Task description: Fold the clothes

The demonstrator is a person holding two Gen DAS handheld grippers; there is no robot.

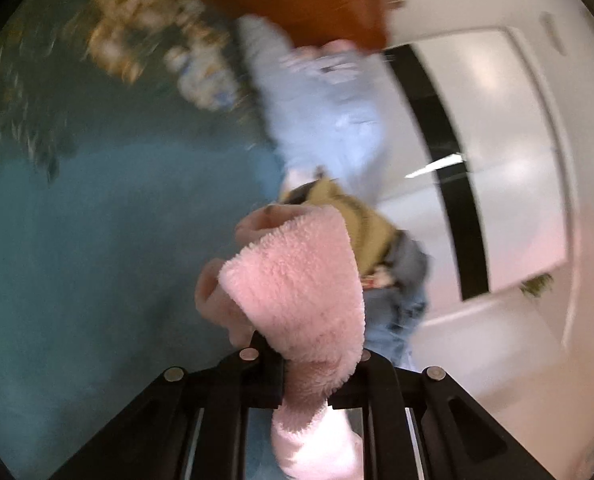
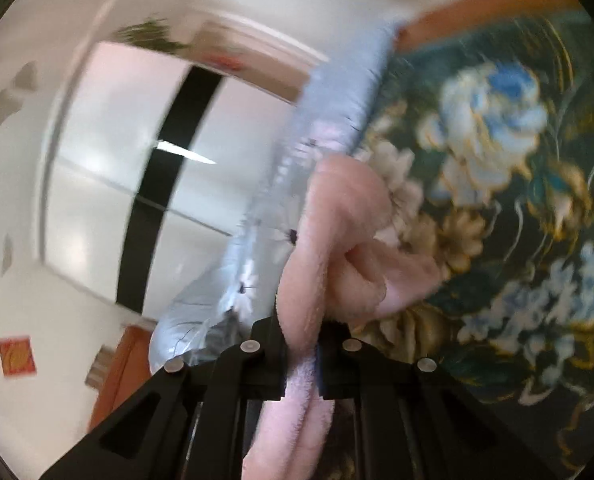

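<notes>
Motion blur smears the floral bedspread (image 1: 149, 52); pink fleece (image 2: 337, 240) apparently hides both tools' fingertips.

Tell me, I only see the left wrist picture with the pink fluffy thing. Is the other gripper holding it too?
Observer: Yes. The right gripper has its jaws shut on the pink fleece garment as well, pinching a bunched fold.
Operator: What is under it over there?
Observer: A dark bedspread with big blue and cream flowers. In your view the flowers are only a blur far off.
Operator: Is that pale blue thing in that view too?
Observer: Yes, the pale blue cloth runs up just left of the pink fleece, and small daisy prints show on it.
</notes>
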